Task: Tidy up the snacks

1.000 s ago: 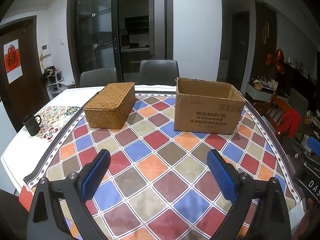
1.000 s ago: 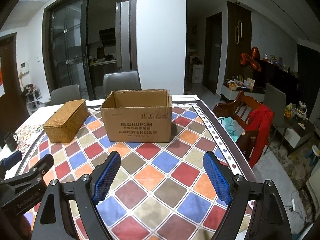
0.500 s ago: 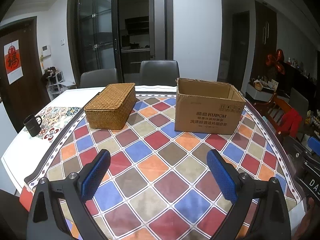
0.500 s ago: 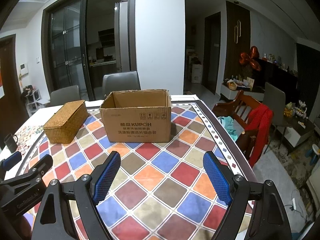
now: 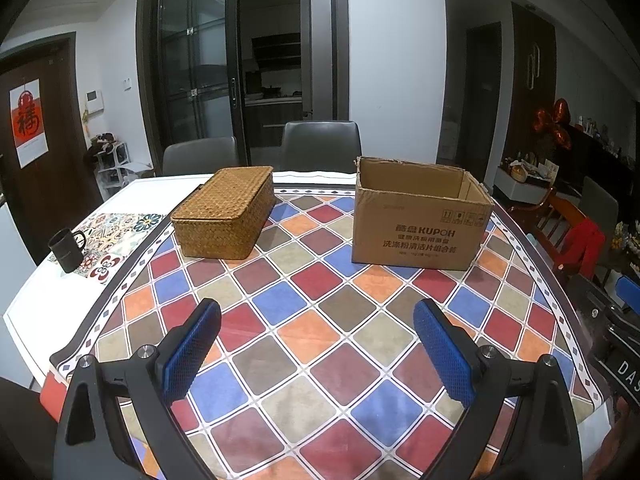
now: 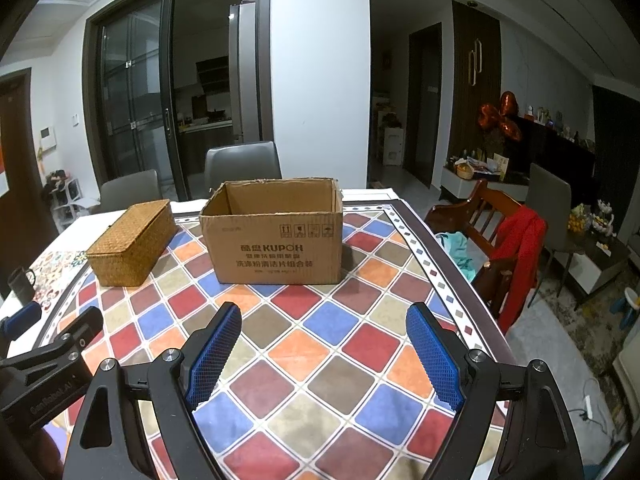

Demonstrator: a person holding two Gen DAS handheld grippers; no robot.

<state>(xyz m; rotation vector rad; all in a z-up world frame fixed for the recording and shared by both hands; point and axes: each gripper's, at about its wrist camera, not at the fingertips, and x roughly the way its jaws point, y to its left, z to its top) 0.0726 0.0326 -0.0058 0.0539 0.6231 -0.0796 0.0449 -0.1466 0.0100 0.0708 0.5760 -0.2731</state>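
Open cardboard box printed "KUPOH" stands beside lidded wicker basket on checkered table. Left claw and right claw both gape wide, empty.

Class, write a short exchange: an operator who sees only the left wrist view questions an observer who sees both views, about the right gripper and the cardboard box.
Operator: I see only an edge of the right gripper. Is it open?
Observer: Yes, its jaws stand wide apart over the table, with nothing between them.
Operator: Any snacks in the cardboard box?
Observer: The right wrist view shows its left and back inner walls bare. Its floor is hidden, so I cannot tell.
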